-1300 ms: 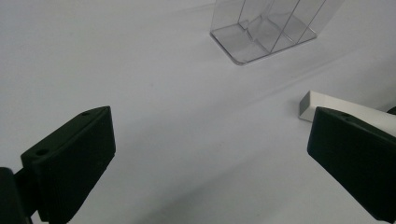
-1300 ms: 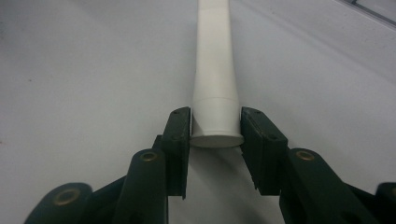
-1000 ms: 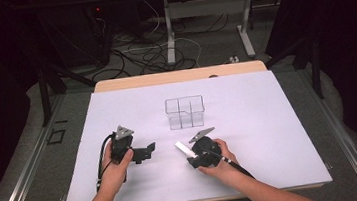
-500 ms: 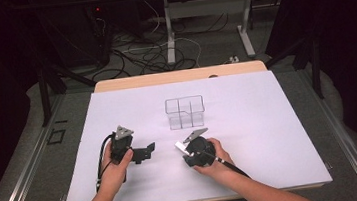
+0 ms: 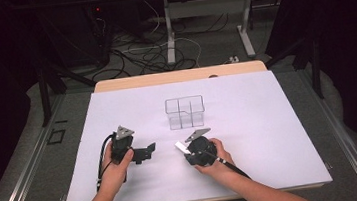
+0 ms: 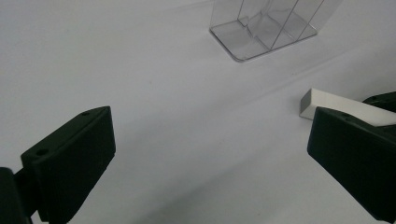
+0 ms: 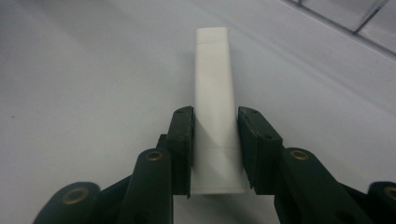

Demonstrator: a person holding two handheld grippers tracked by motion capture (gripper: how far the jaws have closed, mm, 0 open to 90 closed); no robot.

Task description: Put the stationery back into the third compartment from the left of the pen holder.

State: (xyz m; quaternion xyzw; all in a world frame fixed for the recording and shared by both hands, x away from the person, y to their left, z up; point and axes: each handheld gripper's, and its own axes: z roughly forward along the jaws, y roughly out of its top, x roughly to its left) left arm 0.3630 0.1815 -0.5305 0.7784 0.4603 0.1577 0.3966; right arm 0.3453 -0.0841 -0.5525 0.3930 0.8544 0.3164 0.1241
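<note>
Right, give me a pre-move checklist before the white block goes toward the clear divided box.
1. Right tongs closed on the white block: ok; both jaws flank its sides in the right gripper view.
2. Block sticks out well past the jaws: ok; most of its length is forward of them.
3. Clear divided box upright on the white table cover: ok; its compartments look empty.
4. Path from block to box free: ok; bare cover lies between them in the high view.
5. Left tongs out of the way: ok; jaws wide open, holding nothing, off to the side.
6. Block lifted off the cover: cannot tell.
</note>
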